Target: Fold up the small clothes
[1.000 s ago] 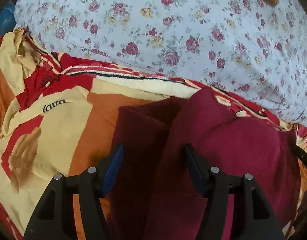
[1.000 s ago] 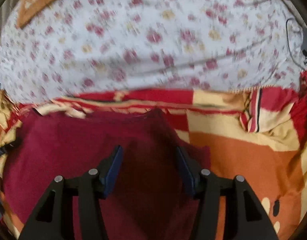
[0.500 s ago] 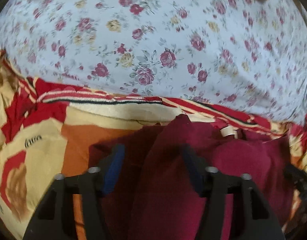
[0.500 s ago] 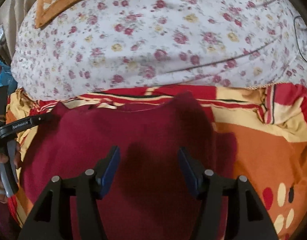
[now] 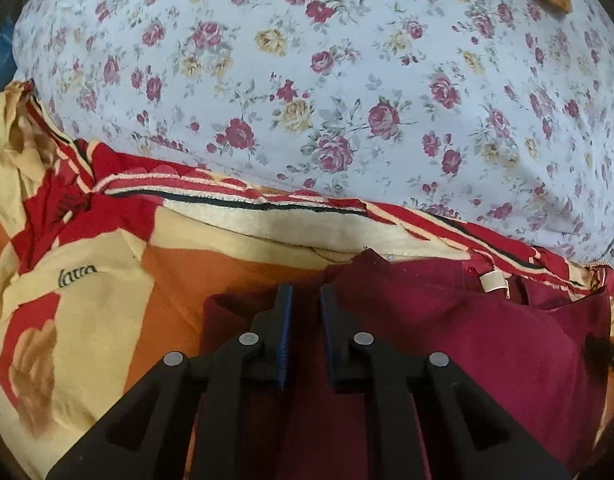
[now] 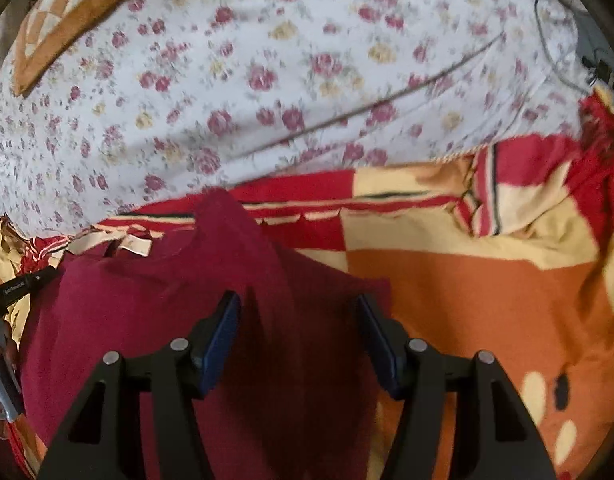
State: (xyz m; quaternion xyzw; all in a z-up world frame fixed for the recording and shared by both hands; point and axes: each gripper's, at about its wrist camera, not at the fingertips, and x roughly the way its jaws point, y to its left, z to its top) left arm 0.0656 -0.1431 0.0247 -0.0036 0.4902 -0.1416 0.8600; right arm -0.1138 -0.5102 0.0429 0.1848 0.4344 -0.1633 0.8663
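Maroon fabric fills the near part of the left wrist view: a small maroon garment lies on an orange, cream and red blanket, with a floral sheet beyond. The left gripper has its jaws drawn together, pinching a fold near the garment's left edge. A pale label shows at the far edge.

From the right wrist, the right gripper stands apart over the garment's right side, a raised ridge of cloth between the blue pads, which do not press it.
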